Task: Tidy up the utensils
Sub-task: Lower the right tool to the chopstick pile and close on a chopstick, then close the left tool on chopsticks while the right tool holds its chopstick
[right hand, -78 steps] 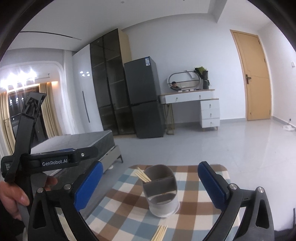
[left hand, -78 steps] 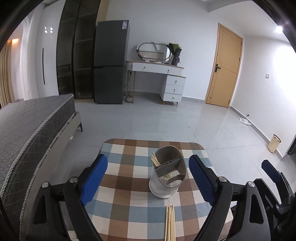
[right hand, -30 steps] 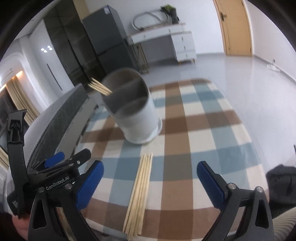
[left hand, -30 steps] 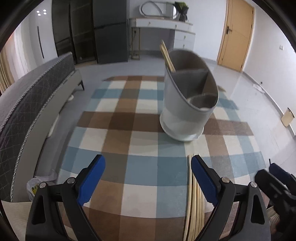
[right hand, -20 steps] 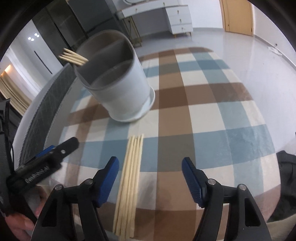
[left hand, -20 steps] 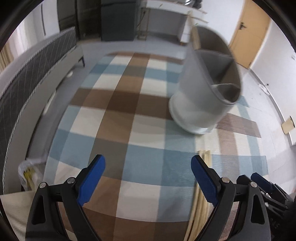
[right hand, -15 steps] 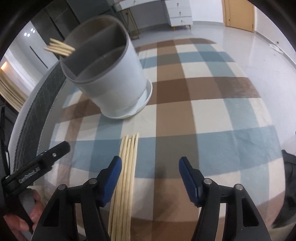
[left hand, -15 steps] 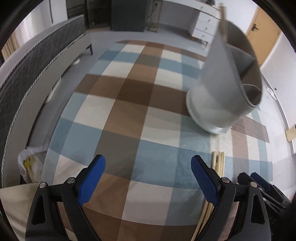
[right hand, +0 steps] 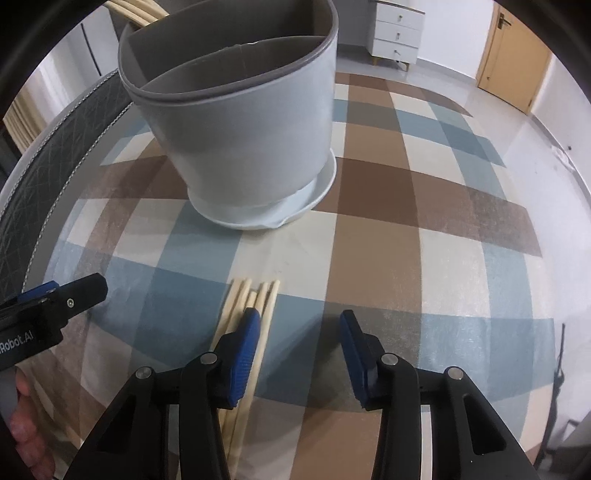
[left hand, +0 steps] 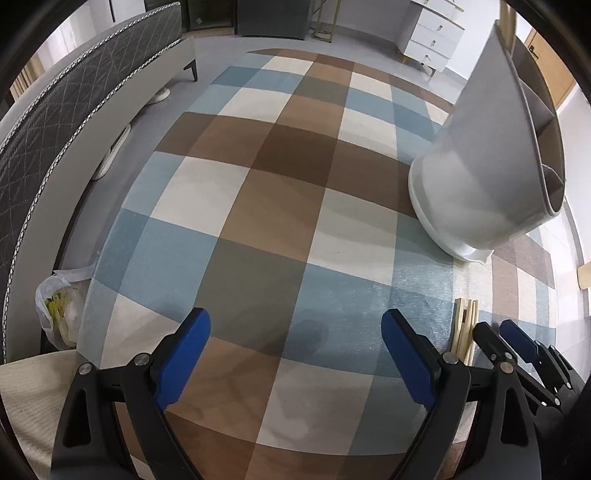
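Both wrist cameras look steeply down, close over the checked bench (left hand: 280,192); the left faces its left half, the right its near edge. Both share the utensil holder (right hand: 243,122) and chopsticks (right hand: 255,299).

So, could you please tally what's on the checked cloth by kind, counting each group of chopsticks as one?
utensil holder: 1
chopstick groups: 2 (loose chopsticks lying on the cloth; standing chopsticks in the holder)
Total: 3
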Demonstrator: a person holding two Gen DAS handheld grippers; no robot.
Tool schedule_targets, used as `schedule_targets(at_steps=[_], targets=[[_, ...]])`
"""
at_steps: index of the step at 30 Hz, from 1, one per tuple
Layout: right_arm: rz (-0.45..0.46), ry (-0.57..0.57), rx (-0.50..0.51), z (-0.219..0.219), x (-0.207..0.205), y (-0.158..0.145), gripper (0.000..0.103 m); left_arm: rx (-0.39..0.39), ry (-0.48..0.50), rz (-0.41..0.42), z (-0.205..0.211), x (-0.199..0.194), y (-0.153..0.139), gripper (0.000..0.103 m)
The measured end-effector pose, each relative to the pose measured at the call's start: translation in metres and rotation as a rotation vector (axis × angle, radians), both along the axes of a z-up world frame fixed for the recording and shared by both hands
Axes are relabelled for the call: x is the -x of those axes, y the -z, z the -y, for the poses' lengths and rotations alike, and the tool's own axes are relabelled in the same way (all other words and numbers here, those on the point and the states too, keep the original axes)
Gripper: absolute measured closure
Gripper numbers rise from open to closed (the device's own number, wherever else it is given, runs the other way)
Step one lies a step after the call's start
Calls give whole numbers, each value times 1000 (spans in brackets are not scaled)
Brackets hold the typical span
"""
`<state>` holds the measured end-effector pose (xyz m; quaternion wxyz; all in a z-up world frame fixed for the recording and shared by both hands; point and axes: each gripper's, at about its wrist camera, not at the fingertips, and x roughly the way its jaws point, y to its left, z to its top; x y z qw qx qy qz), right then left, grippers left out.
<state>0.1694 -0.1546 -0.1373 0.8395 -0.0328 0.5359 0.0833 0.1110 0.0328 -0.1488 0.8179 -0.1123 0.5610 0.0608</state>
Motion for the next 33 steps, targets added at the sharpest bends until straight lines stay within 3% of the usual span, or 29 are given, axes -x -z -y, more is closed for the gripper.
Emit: schedule_targets(at_steps=[11,17,19,20,21,25,30,33], targets=[[2,-31,34,-9,2,1,66,0,-12,-1,-4,-2,0,12],[53,-27,38,-18,-10,2,69,-11,-1,-5,-4,-2,2,12],[56,-33,35,-20,-11,1,84,-16,7,-1,-2,-3,1,12],[53,-39,37,-20,-12,1,98,-16,12,0,-1,-3,1,12],[52,-40,28,-20,-12,1,100,-10,23,1,1,-3,2,12],[48,21,-77,0,-16,-3,101,-8,78,-1,15,-3,3,12],[80,193,-303,53,-18,-22,101,32,194,3,40,1,2,12],[100,256,-371,73,-17,-29,101,26,252,-6,55,5,3,12]])
